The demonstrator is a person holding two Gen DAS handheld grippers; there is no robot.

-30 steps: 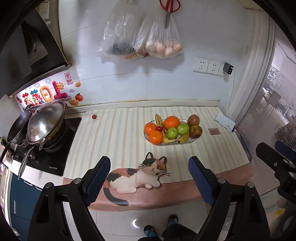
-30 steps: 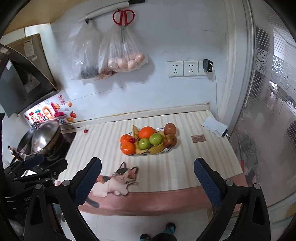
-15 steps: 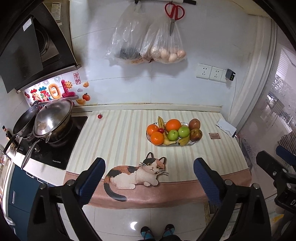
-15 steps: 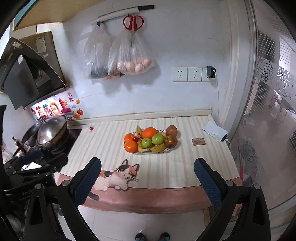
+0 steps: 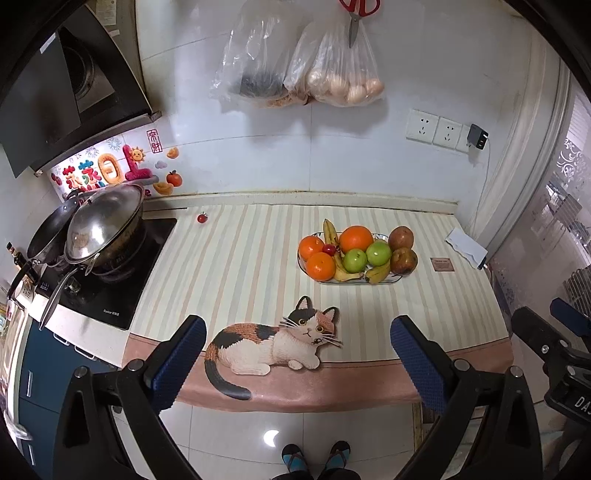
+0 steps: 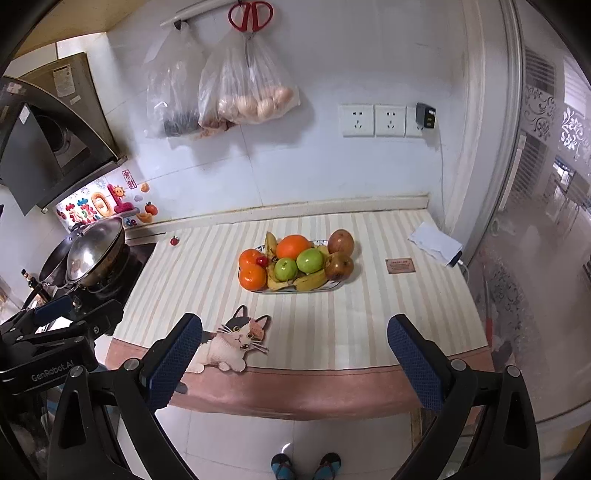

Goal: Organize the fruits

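I hold both grippers, left [image 5: 297, 354] and right [image 6: 293, 352], wide and empty, well short of the plate [image 5: 384, 281]. On the plate I count three oranges [image 5: 320, 266], two green apples [image 5: 355, 260], two brownish-red fruits [image 5: 404, 259], one cherry [image 5: 328, 249], several bananas [image 5: 377, 272].

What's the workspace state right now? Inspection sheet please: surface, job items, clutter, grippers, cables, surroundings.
Surface: striped counter mat with a cat picture at its front edge.
Job's things: fruit plate heaped with oranges, green apples, bananas and red-brown apples; one small red fruit lies apart near the stove.
Clutter: small brown card, folded white paper.
Grippers: left gripper open, empty; right gripper open, empty.
Cables: charger in wall socket, white lead hanging down.
Surroundings: wok on cooktop, hanging bags, scissors.
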